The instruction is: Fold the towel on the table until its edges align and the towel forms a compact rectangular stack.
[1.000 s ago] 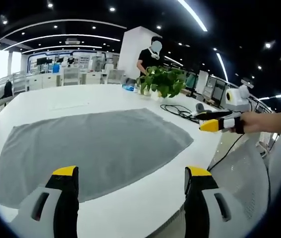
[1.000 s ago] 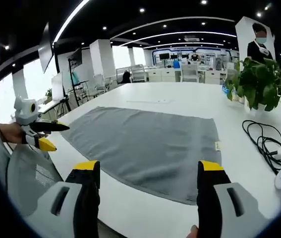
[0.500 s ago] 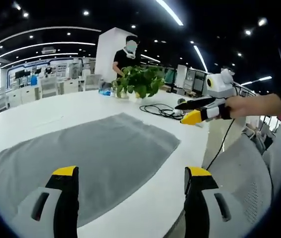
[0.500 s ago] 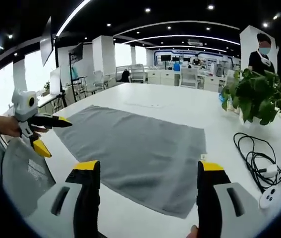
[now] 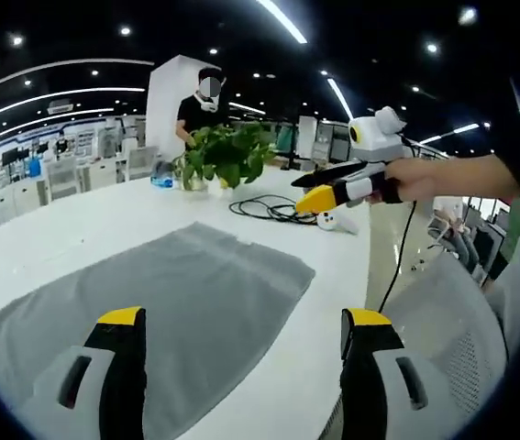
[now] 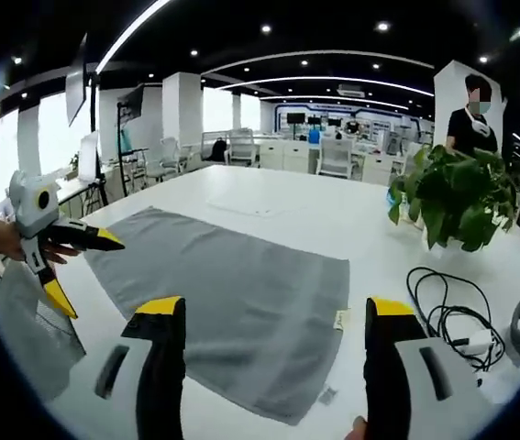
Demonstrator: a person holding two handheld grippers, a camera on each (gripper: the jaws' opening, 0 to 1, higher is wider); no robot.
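Both tongs hang above the near edge of the white bench (image 6: 269, 188), the left tongs (image 5: 241, 335) and right tongs (image 6: 264, 325) spread wide and holding nothing, apparently poised to take hold of a corner each. The gray towel (image 6: 232, 298) lies flat and unfolded just beyond them. Farther back are a black cable (image 6: 448, 307) and a potted plant (image 6: 457, 197).

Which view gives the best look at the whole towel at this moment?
The right gripper view: the grey towel lies flat with its far edge, both side edges and a small tag all visible. The left gripper view shows the towel cropped at the left and partly hidden behind that gripper's jaws.
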